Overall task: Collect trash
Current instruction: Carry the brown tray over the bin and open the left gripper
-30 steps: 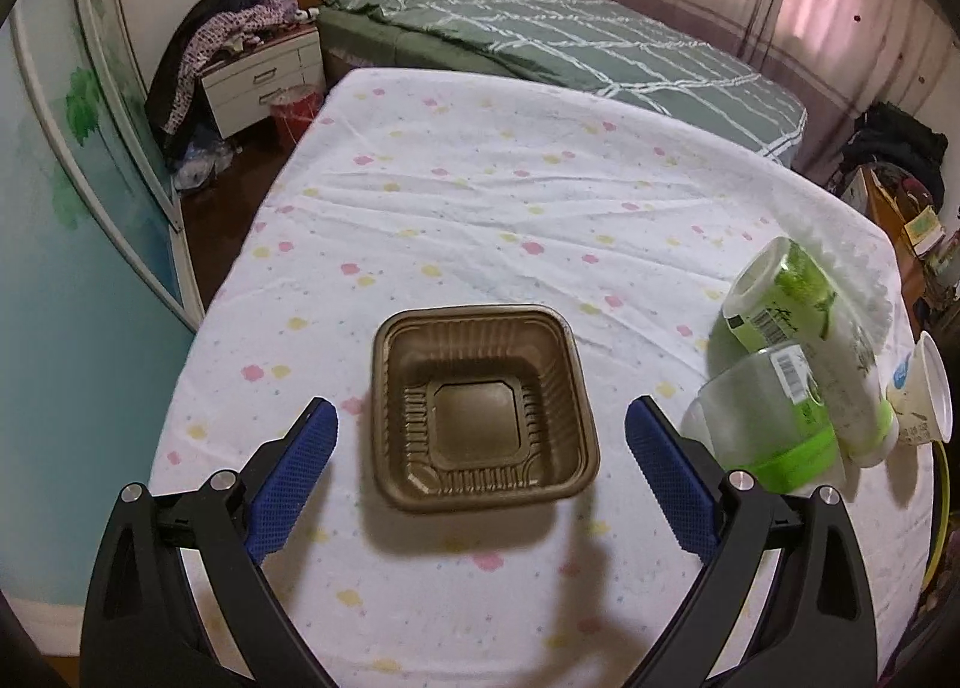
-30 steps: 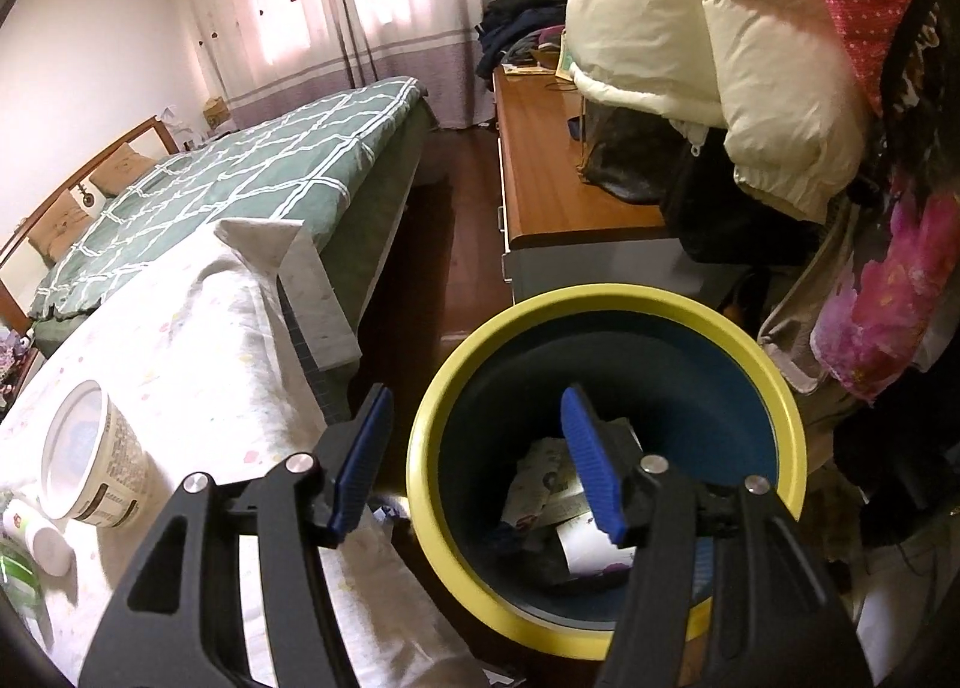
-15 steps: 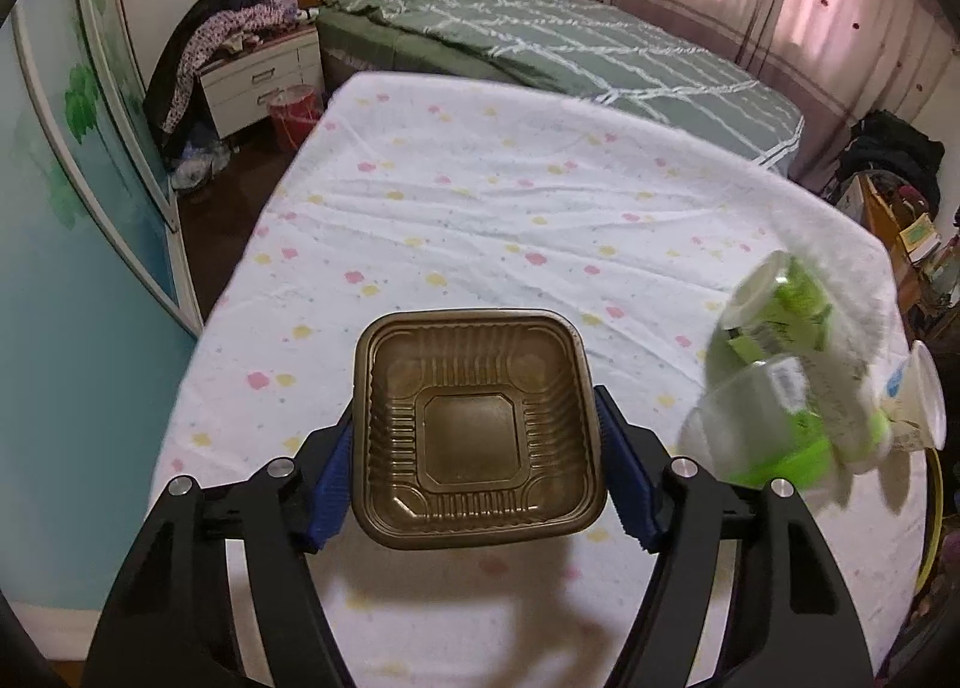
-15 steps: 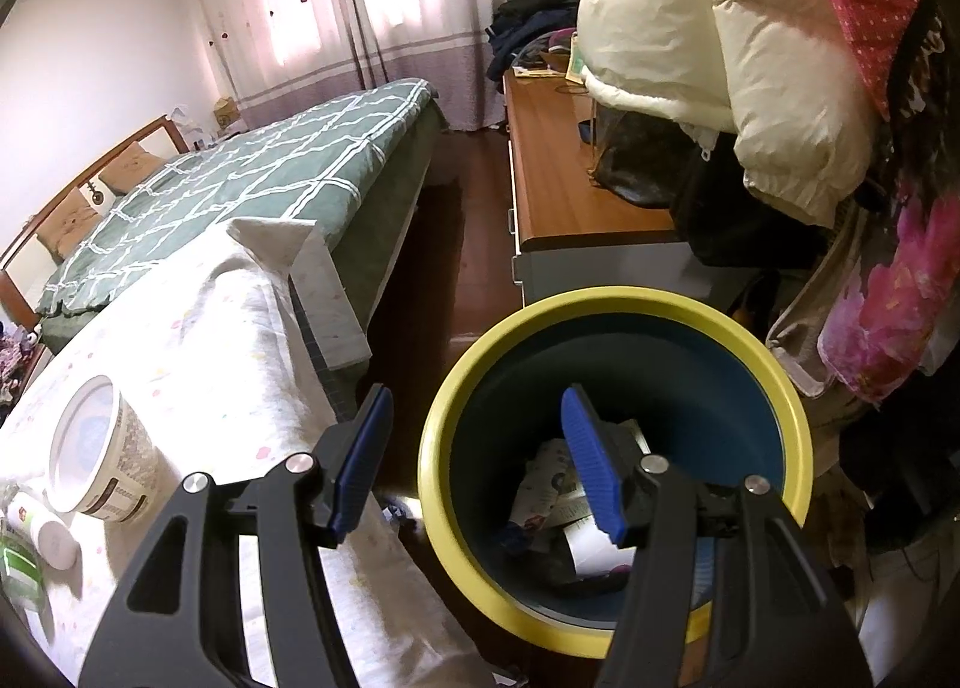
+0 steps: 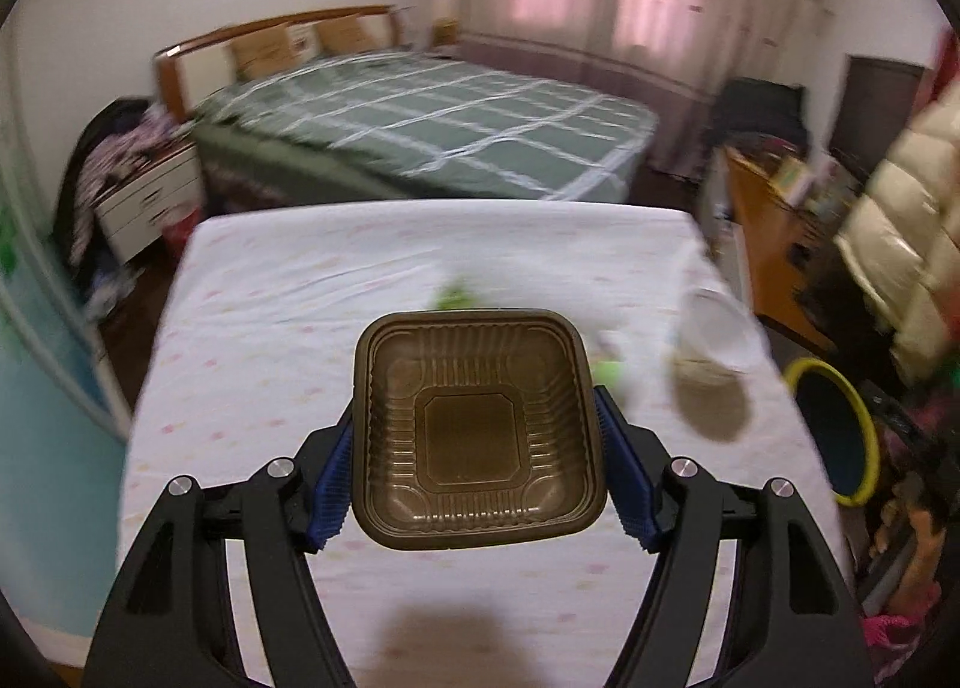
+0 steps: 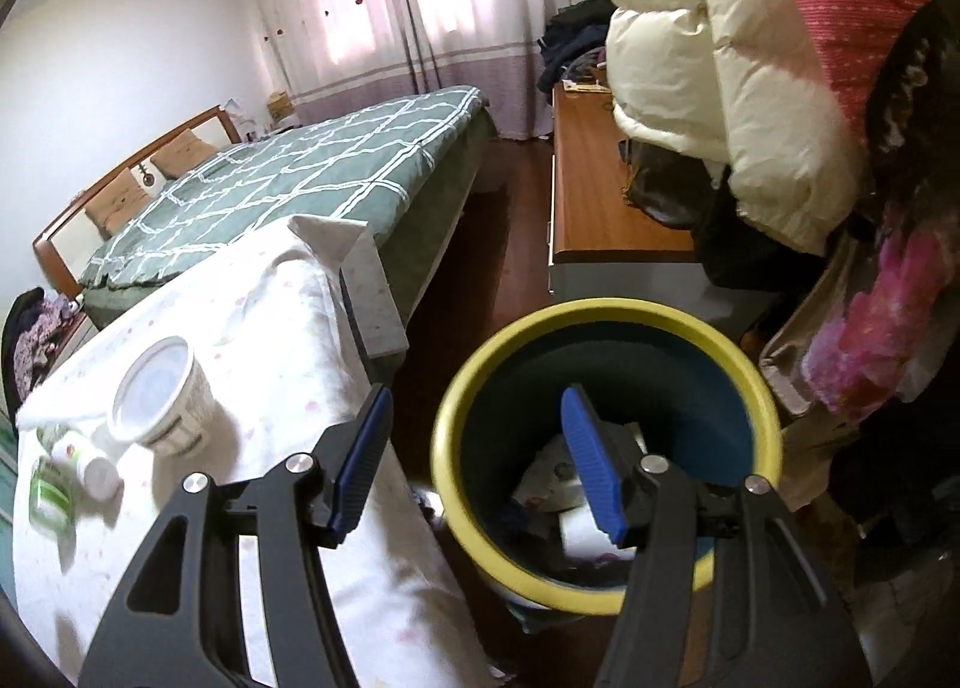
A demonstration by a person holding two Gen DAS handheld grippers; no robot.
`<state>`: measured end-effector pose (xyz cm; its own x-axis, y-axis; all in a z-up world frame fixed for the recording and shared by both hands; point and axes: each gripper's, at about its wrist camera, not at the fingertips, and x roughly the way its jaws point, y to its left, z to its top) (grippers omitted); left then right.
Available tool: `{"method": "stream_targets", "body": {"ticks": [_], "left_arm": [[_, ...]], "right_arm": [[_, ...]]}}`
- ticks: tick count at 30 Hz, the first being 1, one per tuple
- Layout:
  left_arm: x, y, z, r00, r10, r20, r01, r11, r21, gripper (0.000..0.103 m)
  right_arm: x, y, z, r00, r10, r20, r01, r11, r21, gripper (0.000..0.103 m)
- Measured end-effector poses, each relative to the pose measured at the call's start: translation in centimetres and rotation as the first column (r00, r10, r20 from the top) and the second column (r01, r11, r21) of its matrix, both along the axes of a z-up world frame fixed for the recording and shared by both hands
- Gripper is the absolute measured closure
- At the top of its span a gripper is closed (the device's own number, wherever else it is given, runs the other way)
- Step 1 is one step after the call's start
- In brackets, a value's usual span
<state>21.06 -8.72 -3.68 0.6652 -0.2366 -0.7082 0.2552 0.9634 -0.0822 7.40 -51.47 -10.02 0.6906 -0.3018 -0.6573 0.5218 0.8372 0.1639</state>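
My left gripper (image 5: pixel 474 448) is clamped on the brown plastic tray (image 5: pixel 477 429), one blue pad pressed against each side wall, and the tray hangs clear above the table (image 5: pixel 288 340) with its spotted white cloth, casting a shadow on the cloth below. The tray is square, ribbed, open side up, and I see nothing in it. My right gripper (image 6: pixel 474 463) stands with its jaws apart and nothing between them; it hovers over the near rim of the bin (image 6: pixel 606 451), one finger over the gap between table and bin, the other over the bin's mouth. Counting what is left on the table from the right wrist view: one white paper cup (image 6: pixel 162 391) lying on its side with its mouth towards me, and two clear bottles with green labels (image 6: pixel 63 472) lying just beside it, close to the table edge. In the left wrist view the cup (image 5: pixel 714 355) is a blur near the right edge and the bottles are only green smears behind the tray. There is one bin, yellow-rimmed and dark blue inside, standing on the floor just beside the table's corner; it holds crumpled paper and white wrappers (image 6: pixel 558 484) at the bottom, too jumbled for me to count.
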Motion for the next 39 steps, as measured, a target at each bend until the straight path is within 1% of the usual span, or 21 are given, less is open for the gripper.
{"method": "stream_targets", "body": {"ticks": [2,3,4,5,8,10,13,15,17,18,22,25,26,28,29,30,31,32,34,36,39], "left_arm": [[-0.5,-2.7,0.4,0.998,-0.057,0.002,0.057,0.998,0.006,0.033],[-0.7,-4.8,0.6,0.994,-0.105,0.001,0.105,0.994,0.012,0.033],[-0.8,-6.2,0.7,0.991,-0.132,0.000,0.132,0.991,0.016,0.033],[-1.1,-8.4,0.8,0.984,-0.177,-0.001,0.177,0.984,0.023,0.033],[-1.7,-13.5,0.8,0.963,-0.269,-0.006,0.269,0.962,0.038,0.033],[-2.0,-17.4,0.5,0.939,-0.342,-0.027,0.343,0.939,0.036,0.033],[-2.6,-23.0,0.0,0.903,-0.427,-0.043,0.428,0.902,0.046,0.033],[-2.8,-26.9,-0.6,0.874,-0.482,-0.062,0.485,0.873,0.047,0.033],[-3.1,-29.8,-1.4,0.852,-0.516,-0.083,0.521,0.853,0.043,0.033],[-3.2,-31.5,-1.9,0.837,-0.540,-0.094,0.545,0.837,0.043,0.033],[-3.6,-36.8,-4.4,0.796,-0.591,-0.128,0.602,0.796,0.064,0.032],[-3.5,-39.8,-6.1,0.774,-0.612,-0.162,0.627,0.777,0.062,0.032],[-3.3,-40.4,-6.6,0.771,-0.615,-0.168,0.631,0.774,0.061,0.032],[-3.1,-41.8,-7.6,0.773,-0.609,-0.174,0.627,0.775,0.074,0.032],[-3.0,-42.3,-7.9,0.772,-0.610,-0.180,0.629,0.774,0.075,0.029],[-2.8,-42.8,-8.3,0.767,-0.614,-0.187,0.634,0.770,0.072,0.020],[-2.6,-43.2,-8.5,0.770,-0.610,-0.189,0.630,0.773,0.071,0.015],[-2.4,-43.2,-8.6,0.779,-0.599,-0.187,0.619,0.782,0.072,0.013],[-2.2,-42.2,-7.9,0.792,-0.586,-0.173,0.600,0.799,0.043,0.012],[-2.2,-40.4,-6.8,0.807,-0.572,-0.144,0.582,0.813,0.029,0.009],[-2.7,-35.7,-4.6,0.834,-0.547,-0.073,0.549,0.836,0.012,0.007]], "right_arm": [[-1.0,-0.5,0.0,1.000,-0.003,-0.005,0.003,1.000,-0.016,0.047],[-1.5,-0.9,-0.1,1.000,-0.009,-0.004,0.008,1.000,-0.019,0.047],[-2.0,-1.4,-0.3,1.000,-0.017,-0.003,0.017,1.000,-0.020,0.047],[-2.5,-1.9,-0.4,1.000,-0.025,-0.001,0.025,1.000,-0.019,0.047],[-4.1,-3.4,-0.7,0.999,-0.053,0.011,0.053,0.999,-0.011,0.047],[-5.2,-4.3,-0.8,0.997,-0.068,0.023,0.068,0.998,-0.002,0.047],[-7.1,-6.0,-0.6,0.995,-0.097,0.031,0.098,0.995,-0.009,0.047],[-8.4,-6.9,-0.6,0.992,-0.118,0.032,0.119,0.993,-0.013,0.047],[-9.8,-7.8,-0.7,0.990,-0.139,0.033,0.139,0.990,-0.017,0.046],[-10.3,-8.1,-0.7,0.989,-0.145,0.034,0.146,0.989,-0.016,0.045],[-12.0,-9.3,-1.1,0.985,-0.169,0.042,0.169,0.986,-0.002,0.043],[-12.5,-9.8,-1.3,0.985,-0.170,0.041,0.170,0.985,0.009,0.043],[-12.6,-9.9,-1.3,0.984,-0.173,0.040,0.173,0.985,0.010,0.043],[-12.8,-10.2,-1.5,0.984,-0.173,0.039,0.173,0.985,0.016,0.043],[-12.9,-10.3,-1.6,0.984,-0.174,0.038,0.173,0.985,0.020,0.043],[-12.9,-10.3,-1.6,0.984,-0.175,0.036,0.174,0.984,0.022,0.043],[-12.9,-10.5,-1.7,0.984,-0.175,0.033,0.174,0.984,0.026,0.043],[-12.8,-10.5,-1.8,0.984,-0.173,0.033,0.172,0.985,0.032,0.043],[-12.7,-10.5,-2.0,0.985,-0.169,0.030,0.168,0.985,0.036,0.043],[-12.5,-10.2,-2.1,0.987,-0.158,0.028,0.157,0.987,0.041,0.043],[-11.6,-9.5,-2.3,0.991,-0.130,0.025,0.129,0.990,0.050,0.043]]}}
